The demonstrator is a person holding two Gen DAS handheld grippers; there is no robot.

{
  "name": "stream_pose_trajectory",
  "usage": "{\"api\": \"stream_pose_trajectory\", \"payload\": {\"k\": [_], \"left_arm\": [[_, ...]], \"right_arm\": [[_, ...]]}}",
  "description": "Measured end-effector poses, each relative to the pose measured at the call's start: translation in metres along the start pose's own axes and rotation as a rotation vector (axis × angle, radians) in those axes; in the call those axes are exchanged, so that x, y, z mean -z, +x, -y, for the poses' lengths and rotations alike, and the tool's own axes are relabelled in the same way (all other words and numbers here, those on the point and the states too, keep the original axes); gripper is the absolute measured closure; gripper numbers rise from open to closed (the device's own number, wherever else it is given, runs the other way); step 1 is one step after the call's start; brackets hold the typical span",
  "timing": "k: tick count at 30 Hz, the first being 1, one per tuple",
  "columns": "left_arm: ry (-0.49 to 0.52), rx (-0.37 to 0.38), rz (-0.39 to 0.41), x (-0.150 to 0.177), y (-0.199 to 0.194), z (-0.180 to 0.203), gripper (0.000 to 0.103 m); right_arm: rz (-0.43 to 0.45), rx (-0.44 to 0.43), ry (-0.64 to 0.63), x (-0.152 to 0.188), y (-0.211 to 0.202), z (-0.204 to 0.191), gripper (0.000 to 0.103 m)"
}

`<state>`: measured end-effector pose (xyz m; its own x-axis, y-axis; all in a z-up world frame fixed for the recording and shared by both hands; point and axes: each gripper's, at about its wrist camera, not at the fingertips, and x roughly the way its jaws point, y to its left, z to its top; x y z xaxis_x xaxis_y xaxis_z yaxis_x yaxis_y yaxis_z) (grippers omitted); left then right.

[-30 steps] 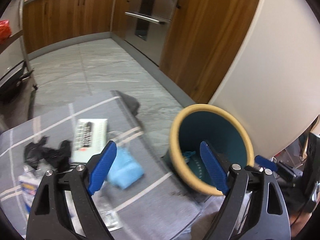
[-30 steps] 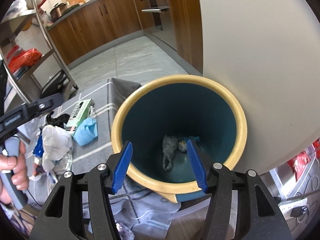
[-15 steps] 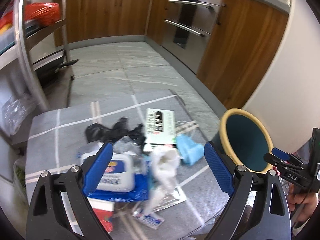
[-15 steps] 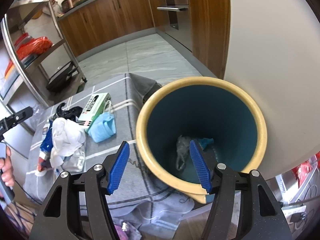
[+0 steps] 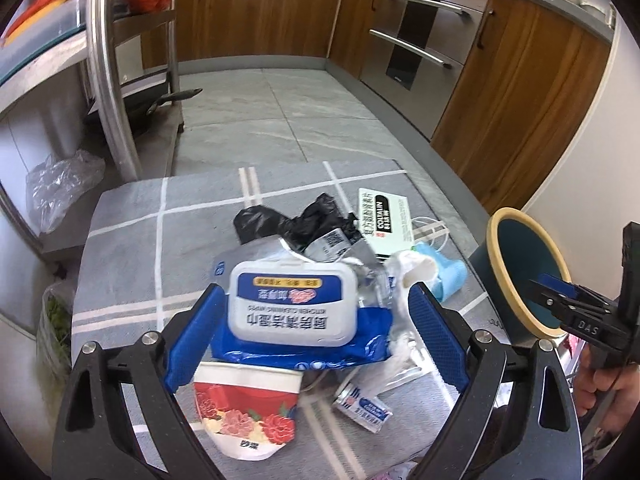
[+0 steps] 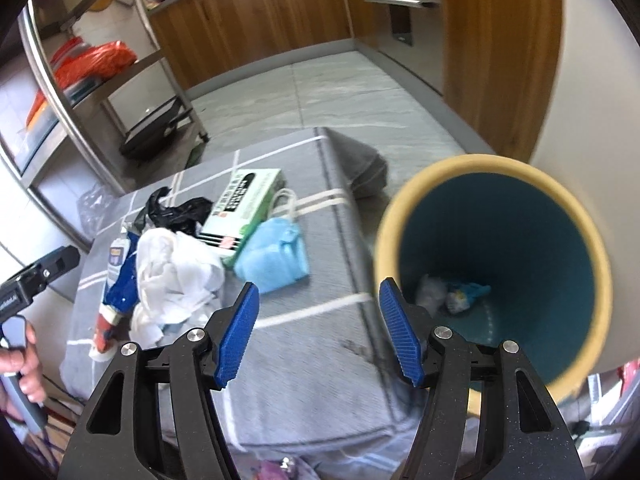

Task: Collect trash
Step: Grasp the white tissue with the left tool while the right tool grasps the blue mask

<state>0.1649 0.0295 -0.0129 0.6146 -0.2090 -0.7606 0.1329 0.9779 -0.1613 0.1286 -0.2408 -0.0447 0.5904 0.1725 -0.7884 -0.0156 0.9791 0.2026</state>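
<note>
Here the left gripper (image 5: pixel 316 320) hangs over the heap of trash on the grey cloth-covered table (image 5: pixel 128 240), its blue fingers (image 5: pixel 436 340) spread wide, having just been opening further, and pressing on nothing. The wet-wipes pack (image 5: pixel 296 312) sits framed between them, its white lid up and its long axis running across from one finger to the other, so the gap straddles its length rather than its narrower width. Under its near edge lies a flowered paper cup (image 5: pixel 248 412) on its side; behind it are a crumpled black bag (image 5: pixel 296 220) and a flat green-and-white box (image 5: pixel 386 216) toward the far right corner of the table.

The right gripper (image 6: pixel 318 332) is also open and empty, its jaws less wide, hovering above the table's right edge. A blue face mask (image 6: pixel 276 256) lies just ahead of its left finger, with white crumpled tissue (image 6: pixel 172 264) further left.

The bin (image 6: pixel 500 264), teal inside with a cream rim, stands off the table's right edge and already holds a few scraps. Judging by this, the left hand is nearer the wipes pack, the right nearer the mask and the bin
</note>
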Motion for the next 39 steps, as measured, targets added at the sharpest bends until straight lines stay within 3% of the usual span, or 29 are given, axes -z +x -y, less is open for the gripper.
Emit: {"api": "stream_pose_trajectory", "payload": {"k": [7, 17, 24, 33, 39], "left_arm": [[0.011, 0.039, 0.007, 0.0, 0.0, 0.007, 0.012], [0.087, 0.056, 0.023, -0.004, 0.004, 0.03, 0.012], [0.198, 0.058, 0.046, -0.01, 0.013, 0.057, 0.012], [0.488, 0.006, -0.013, -0.008, 0.05, 0.111, 0.012], [0.565, -0.014, -0.061, -0.003, 0.069, 0.125, 0.012]], "right_arm": [[-0.032, -0.011, -0.057, -0.01, 0.039, -0.028, 0.039], [-0.077, -0.036, -0.063, -0.011, 0.08, -0.031, 0.04], [-0.095, -0.102, -0.062, -0.007, 0.085, -0.03, 0.088], [-0.027, -0.156, -0.063, -0.009, 0.045, -0.022, 0.094], [0.035, -0.147, -0.041, -0.011, 0.01, -0.003, 0.095]]}}
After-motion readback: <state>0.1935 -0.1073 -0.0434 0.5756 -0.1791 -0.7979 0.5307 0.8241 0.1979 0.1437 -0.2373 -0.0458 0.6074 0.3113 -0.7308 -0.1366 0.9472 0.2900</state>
